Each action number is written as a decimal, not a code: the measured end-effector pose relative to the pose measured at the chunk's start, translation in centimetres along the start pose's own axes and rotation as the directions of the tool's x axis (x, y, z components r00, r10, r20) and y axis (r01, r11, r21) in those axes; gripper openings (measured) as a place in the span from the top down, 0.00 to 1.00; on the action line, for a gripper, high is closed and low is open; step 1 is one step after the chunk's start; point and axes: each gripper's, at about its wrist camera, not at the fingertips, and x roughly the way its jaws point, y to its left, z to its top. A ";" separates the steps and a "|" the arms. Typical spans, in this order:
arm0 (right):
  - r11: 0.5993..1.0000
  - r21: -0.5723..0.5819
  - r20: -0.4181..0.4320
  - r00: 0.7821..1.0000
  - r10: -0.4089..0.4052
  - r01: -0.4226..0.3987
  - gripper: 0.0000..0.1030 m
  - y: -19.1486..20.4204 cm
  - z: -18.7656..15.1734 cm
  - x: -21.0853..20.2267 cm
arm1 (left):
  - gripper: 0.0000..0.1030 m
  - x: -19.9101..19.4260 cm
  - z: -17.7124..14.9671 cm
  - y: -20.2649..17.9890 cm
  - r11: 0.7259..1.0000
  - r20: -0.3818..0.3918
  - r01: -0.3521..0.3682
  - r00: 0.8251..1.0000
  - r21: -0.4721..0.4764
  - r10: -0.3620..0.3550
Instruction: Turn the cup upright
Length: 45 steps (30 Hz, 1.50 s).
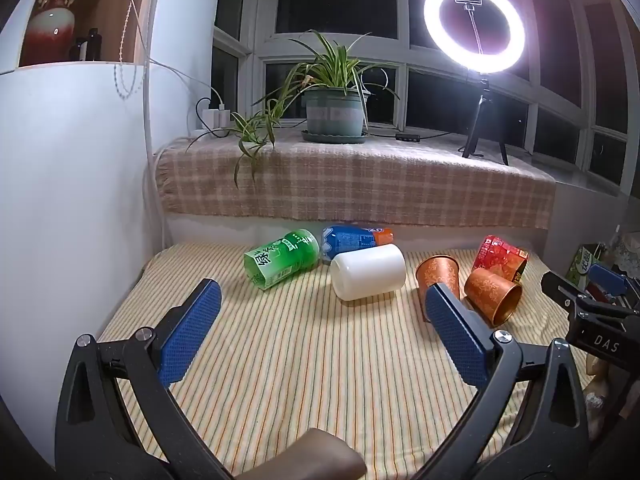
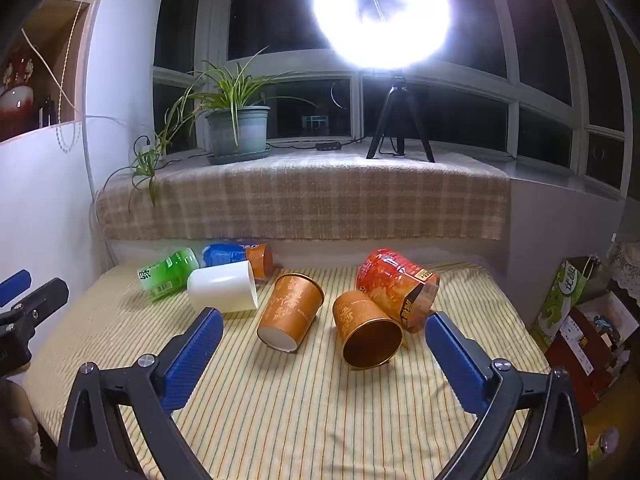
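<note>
The left gripper (image 1: 322, 312) has its fingers spread wide and empty, with the white cup (image 1: 368, 272) lying on its side ahead of it, its long axis running left-right. The right gripper (image 2: 324, 338), also spread and empty, is nearer the two orange cups (image 2: 291, 312) on the striped cloth (image 2: 320, 408), which lie with their axes pointing toward it, so I judge it better placed.

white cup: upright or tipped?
Tipped. The white cup lies on its side on the striped cloth, rim edge facing right toward the orange cups; its side wall rests on the cloth.
</note>
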 end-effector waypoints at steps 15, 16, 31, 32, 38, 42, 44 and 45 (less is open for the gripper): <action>1.000 -0.006 0.003 1.000 -0.001 0.001 0.01 0.0 0.0 0.0 | 0.00 0.0 0.0 0.0 1.000 -0.001 0.002 1.000 -0.006 -0.002; 1.000 -0.006 0.003 1.000 0.000 0.000 0.01 0.0 0.0 0.0 | 0.00 0.0 0.0 0.0 1.000 -0.001 0.002 1.000 -0.005 -0.002; 1.000 -0.015 0.006 1.000 0.002 -0.002 0.01 0.0 0.5 0.0 | 0.00 0.0 0.0 0.0 1.000 0.001 0.001 1.000 -0.005 -0.001; 1.000 -0.015 0.006 1.000 0.002 -0.002 0.01 0.0 0.5 0.1 | 0.00 0.0 0.0 0.1 1.000 0.001 0.001 1.000 -0.005 -0.001; 1.000 -0.015 0.000 1.000 0.002 -0.002 0.01 0.0 0.4 0.2 | 0.00 0.0 0.0 0.1 1.000 0.001 0.002 1.000 -0.005 -0.002; 1.000 -0.014 -0.004 1.000 0.004 -0.004 0.01 0.0 0.4 0.4 | 0.00 0.0 0.0 0.0 1.000 0.001 0.001 1.000 -0.006 -0.001; 1.000 -0.015 -0.005 1.000 0.003 -0.003 0.01 0.0 0.3 0.4 | 0.00 0.0 0.0 0.0 1.000 0.001 0.000 1.000 -0.005 0.000; 1.000 -0.014 -0.003 1.000 0.003 -0.003 0.01 -0.1 0.3 0.4 | 0.00 0.0 0.0 0.0 1.000 0.001 0.001 1.000 -0.005 -0.001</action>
